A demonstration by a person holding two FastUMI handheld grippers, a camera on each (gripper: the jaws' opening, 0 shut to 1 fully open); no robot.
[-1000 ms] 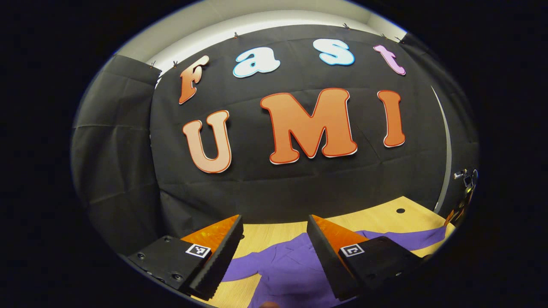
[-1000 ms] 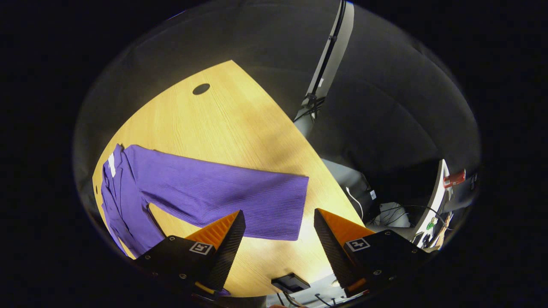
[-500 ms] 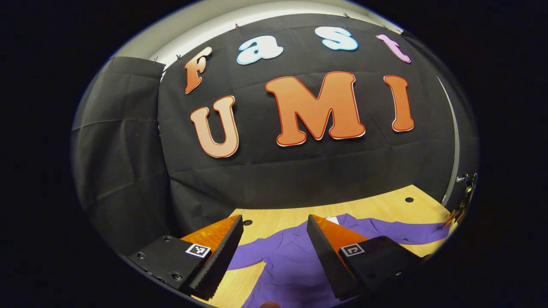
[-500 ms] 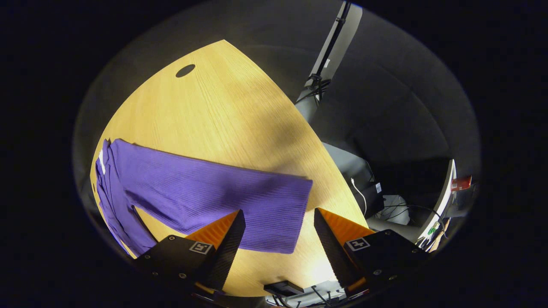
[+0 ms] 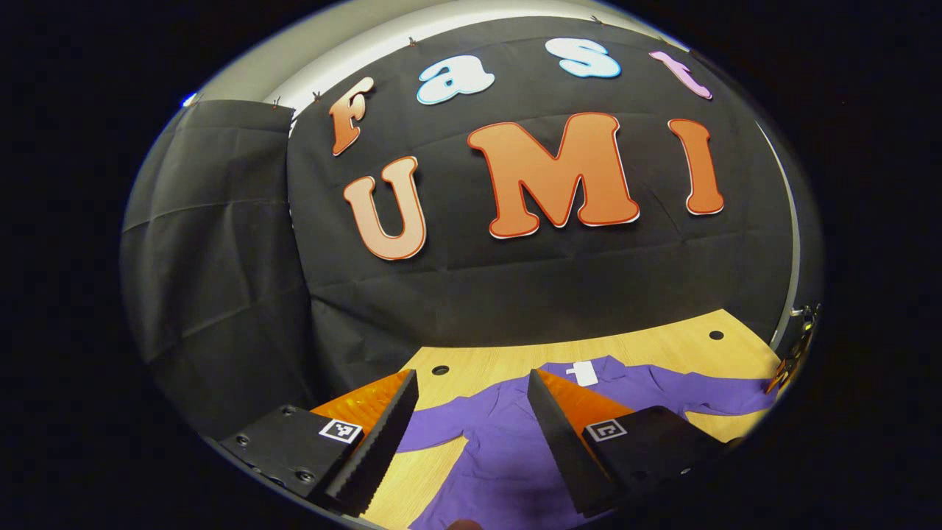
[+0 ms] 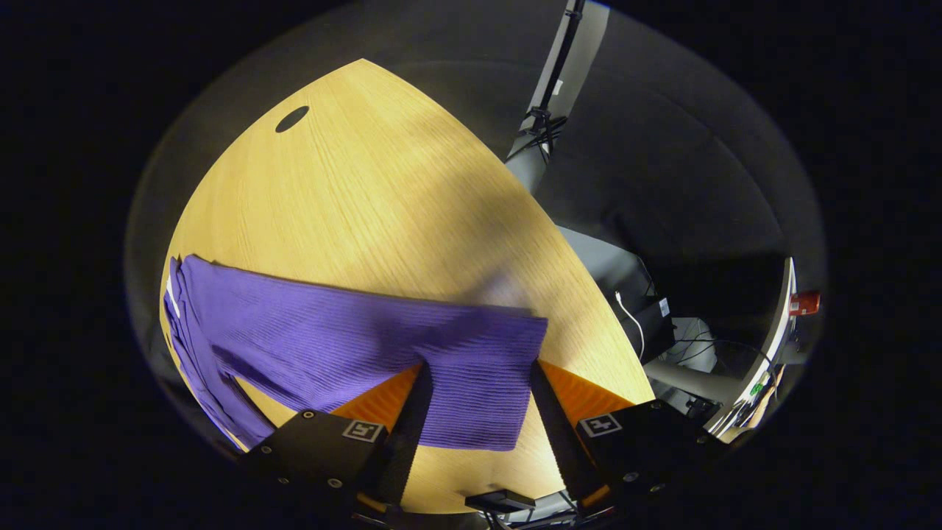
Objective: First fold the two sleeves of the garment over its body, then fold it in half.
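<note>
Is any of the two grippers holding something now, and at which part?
Nothing is held yet. The right gripper is open around the cuff end of the purple sleeve. The left gripper is open above the garment.

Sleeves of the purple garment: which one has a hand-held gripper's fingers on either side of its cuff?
The sleeve in the right gripper view: the right hand-held gripper straddles its cuff. The other sleeve lies flat ahead of the left hand-held gripper.

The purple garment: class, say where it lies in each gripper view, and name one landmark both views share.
Left gripper view: purple garment spread along the bottom, behind the left gripper.
Right gripper view: its sleeve crosses the lower left, cuff end between the right gripper fingers.
Shared landmark: the wooden table with round holes.
</note>
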